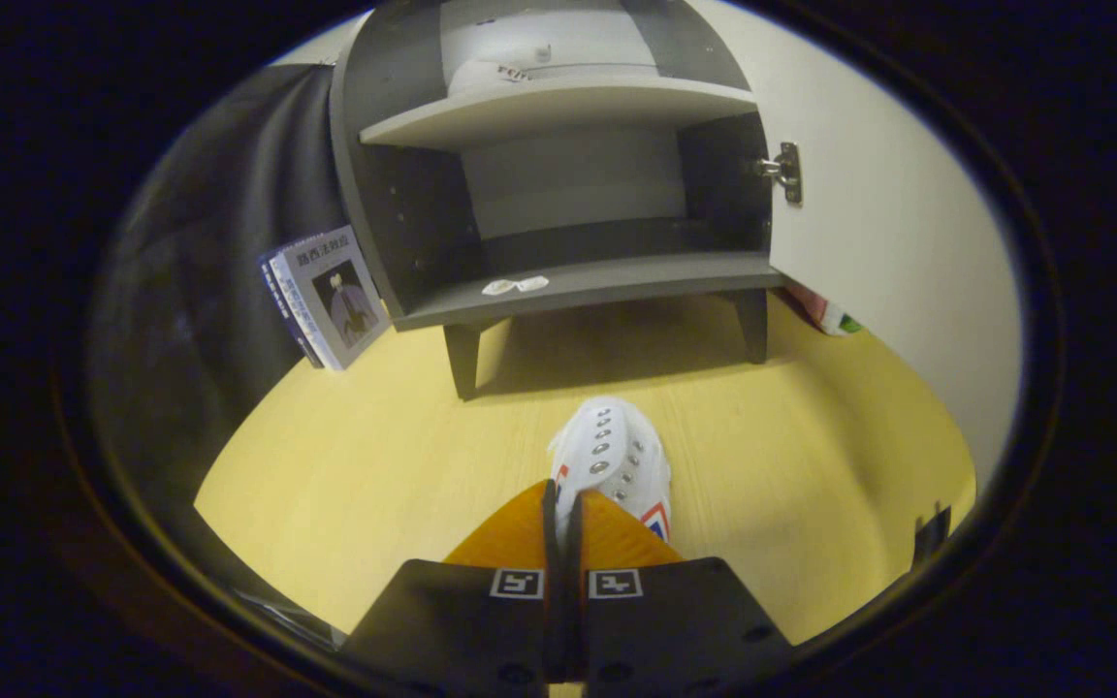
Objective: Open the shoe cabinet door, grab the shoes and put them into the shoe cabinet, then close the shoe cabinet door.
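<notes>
A white shoe [612,456] with metal eyelets and red-blue side marks points toward the cabinet, just ahead of my fingers. My gripper [564,502] is shut on the shoe's rear edge, a thin strip of white showing between the two fingers. I cannot tell whether the shoe rests on the yellow floor or hangs above it. Beyond it stands the grey shoe cabinet [558,281] on short legs. Its white door [893,233] is swung open to the right, with a metal hinge [786,172] at the edge. The lower shelf holds only a small white packet [515,285].
Books [331,296] lean against the cabinet's left side by the dark cloth wall. A pink and green item [830,315] lies on the floor behind the open door. An upper shelf [558,107] carries a pale object. Yellow floor [374,456] stretches between the shoe and the cabinet.
</notes>
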{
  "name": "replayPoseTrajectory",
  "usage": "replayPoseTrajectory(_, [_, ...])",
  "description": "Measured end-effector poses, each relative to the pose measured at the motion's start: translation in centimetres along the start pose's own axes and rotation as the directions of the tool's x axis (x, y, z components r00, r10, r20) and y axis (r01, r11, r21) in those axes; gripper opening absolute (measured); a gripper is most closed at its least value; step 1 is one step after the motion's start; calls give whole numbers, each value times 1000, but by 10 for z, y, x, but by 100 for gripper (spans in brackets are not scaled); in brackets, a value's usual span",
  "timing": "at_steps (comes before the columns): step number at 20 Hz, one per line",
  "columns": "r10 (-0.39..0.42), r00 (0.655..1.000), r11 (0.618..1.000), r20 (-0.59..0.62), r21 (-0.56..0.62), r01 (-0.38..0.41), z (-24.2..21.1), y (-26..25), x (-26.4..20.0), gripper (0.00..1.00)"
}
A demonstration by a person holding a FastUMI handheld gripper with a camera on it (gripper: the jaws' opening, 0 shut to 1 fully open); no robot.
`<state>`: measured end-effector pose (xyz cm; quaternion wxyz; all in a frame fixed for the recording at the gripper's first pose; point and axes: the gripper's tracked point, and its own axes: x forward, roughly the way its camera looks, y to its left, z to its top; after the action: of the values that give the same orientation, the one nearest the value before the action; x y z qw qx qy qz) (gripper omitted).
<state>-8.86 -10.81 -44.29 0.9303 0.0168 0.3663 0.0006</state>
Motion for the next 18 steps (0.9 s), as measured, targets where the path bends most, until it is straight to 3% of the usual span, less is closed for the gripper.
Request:
replayPoseTrajectory(10, [-76, 981, 997, 179, 38, 70, 111, -1, -59, 2])
replayPoseTrajectory(18, [-130, 916, 991, 381, 82, 107, 231, 6, -112, 2])
